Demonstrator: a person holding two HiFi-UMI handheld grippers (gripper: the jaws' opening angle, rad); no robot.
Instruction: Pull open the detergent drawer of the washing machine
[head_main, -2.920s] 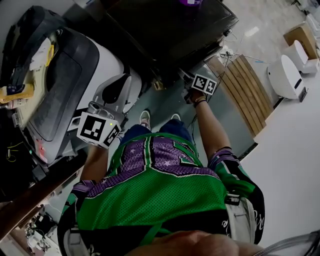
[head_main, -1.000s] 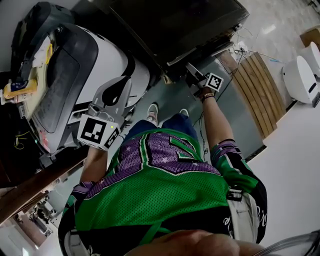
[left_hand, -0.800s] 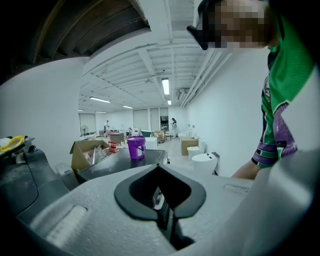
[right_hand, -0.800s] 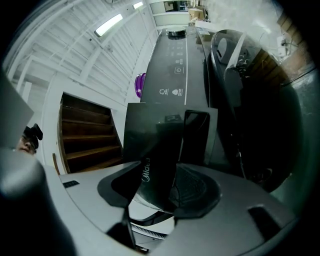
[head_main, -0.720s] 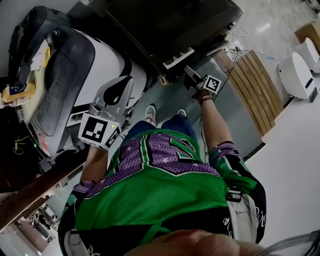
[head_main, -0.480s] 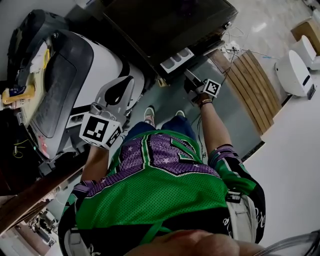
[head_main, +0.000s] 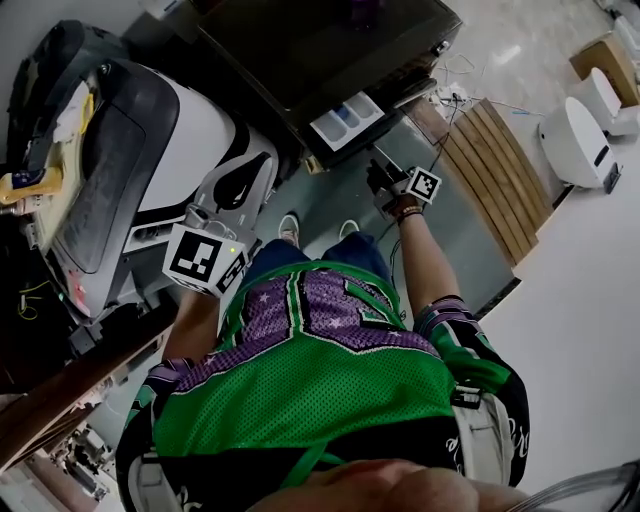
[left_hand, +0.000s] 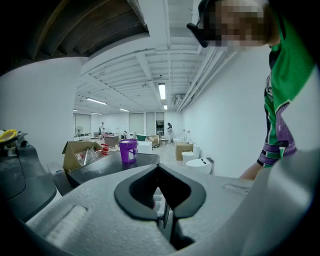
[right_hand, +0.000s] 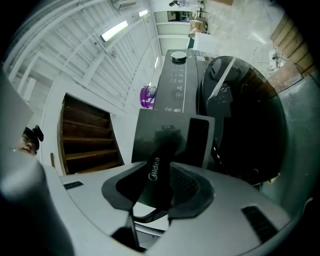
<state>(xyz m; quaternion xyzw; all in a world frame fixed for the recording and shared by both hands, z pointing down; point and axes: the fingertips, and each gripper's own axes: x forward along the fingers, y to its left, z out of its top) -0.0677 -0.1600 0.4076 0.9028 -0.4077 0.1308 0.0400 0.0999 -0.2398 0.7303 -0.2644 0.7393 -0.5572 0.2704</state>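
Though already standing well out of the washing machine (head_main: 330, 40), likely light work to finish: detergent drawer (head_main: 345, 113), by the look a thin plastic tray on plastic runners, straight ahead of the right tongs (right_hand: 156, 176) and off to the right of the left tongs (left_hand: 158, 169), well apart from those. Expect little weight, an easy glide, then a hard stop at the end of travel. Judge the dark glossy front panel (right_hand: 154, 165) stiff but slick, and the white compartmented tray behind it brittle if levered sideways.

Right tongs: part-way closed, have just been narrowing, with that lettered panel between the pads and filling the gap. Looks like a pinch on both faces, though hard to confirm on the one side. Left tongs: tips together, nothing between them, hanging idle just beside a white appliance (head_main: 200, 120) with a dark lid.

Best to take hold at the panel's middle, across its thickness, not at a corner. Pull straight back along the right tongs' own line. Avoid twisting or lifting, so as not to bind the runners or slip off the gloss. Ease off near full extension.
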